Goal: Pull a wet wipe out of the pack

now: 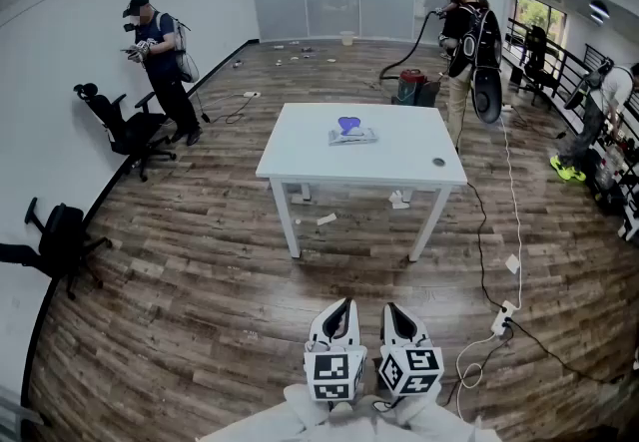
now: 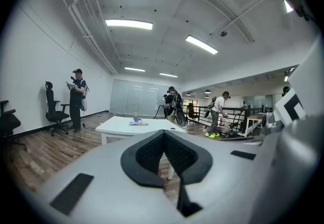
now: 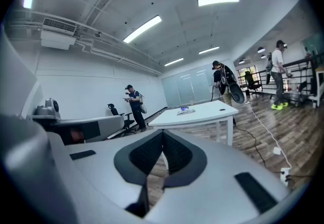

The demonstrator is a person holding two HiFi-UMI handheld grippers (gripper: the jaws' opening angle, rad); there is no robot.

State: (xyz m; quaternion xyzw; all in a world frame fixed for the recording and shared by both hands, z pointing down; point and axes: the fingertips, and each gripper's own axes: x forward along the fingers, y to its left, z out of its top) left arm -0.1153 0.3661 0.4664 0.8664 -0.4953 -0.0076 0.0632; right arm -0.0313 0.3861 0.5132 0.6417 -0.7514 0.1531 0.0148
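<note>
The wet wipe pack (image 1: 351, 134), pale with a purple patch on top, lies on the far half of a white table (image 1: 300, 156) in the middle of the room. It also shows small in the left gripper view as the pack (image 2: 137, 122) and in the right gripper view as the pack (image 3: 185, 110). Both grippers sit close together near my body, well short of the table. The left gripper (image 1: 344, 306) is shut with nothing in it, and so is the right gripper (image 1: 391, 310). In each gripper view the dark pads (image 2: 152, 153) (image 3: 152, 154) meet along a line.
A small dark disc (image 1: 438, 163) lies near the table's right edge. Paper scraps (image 1: 326, 220) lie under the table. Cables and a power strip (image 1: 502, 316) run along the floor at right. Office chairs (image 1: 125, 129) stand by the left wall. Several people stand around the room.
</note>
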